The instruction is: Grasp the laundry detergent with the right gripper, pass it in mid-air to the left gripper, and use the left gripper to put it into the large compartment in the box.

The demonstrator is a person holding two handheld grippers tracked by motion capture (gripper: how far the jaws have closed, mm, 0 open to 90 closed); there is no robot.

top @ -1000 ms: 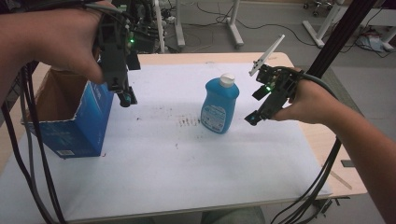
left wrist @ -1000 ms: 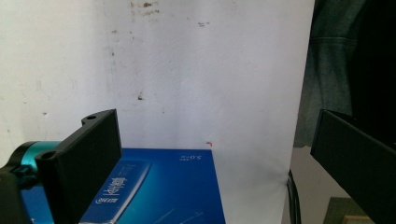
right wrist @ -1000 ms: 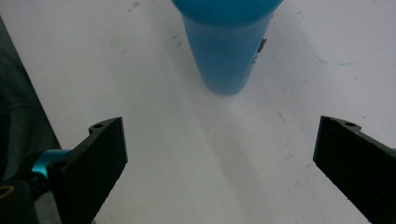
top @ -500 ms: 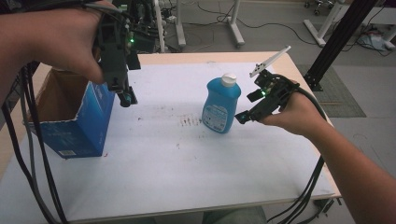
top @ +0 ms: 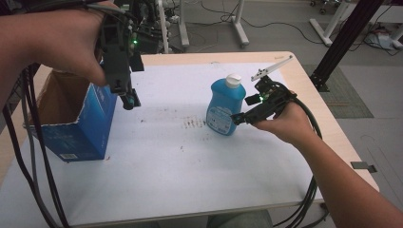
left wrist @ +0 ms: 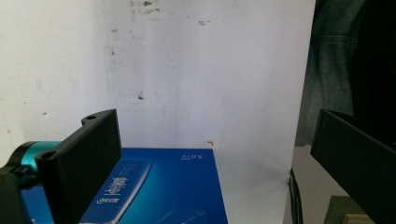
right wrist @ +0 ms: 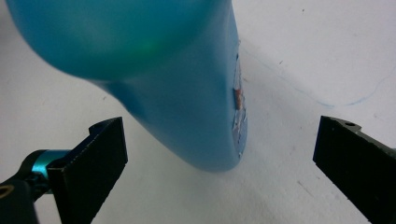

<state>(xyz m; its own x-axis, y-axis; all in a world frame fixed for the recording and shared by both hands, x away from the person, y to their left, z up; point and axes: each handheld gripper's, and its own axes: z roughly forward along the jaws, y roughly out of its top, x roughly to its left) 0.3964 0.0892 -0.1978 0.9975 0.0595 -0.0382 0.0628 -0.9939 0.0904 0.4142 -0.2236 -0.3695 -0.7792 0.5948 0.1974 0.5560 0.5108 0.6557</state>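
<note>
Right gripper [top: 247, 116]: jaws wide apart, holding nothing, just beside upright blue bottle [top: 224, 107], which stands straight ahead between them

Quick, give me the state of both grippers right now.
Left gripper: open, holding nothing, above the blue box.
Right gripper: open, jaws either side of the blue bottle, not clamped.

Bottle [top: 225, 108]: upright on my desk [top: 180, 190], mid-right.
Box [top: 71, 118]: well left of the bottle, at the desk's left edge.

Table [top: 157, 190] bears bottle [top: 224, 107] (upright), box [top: 71, 121].
</note>
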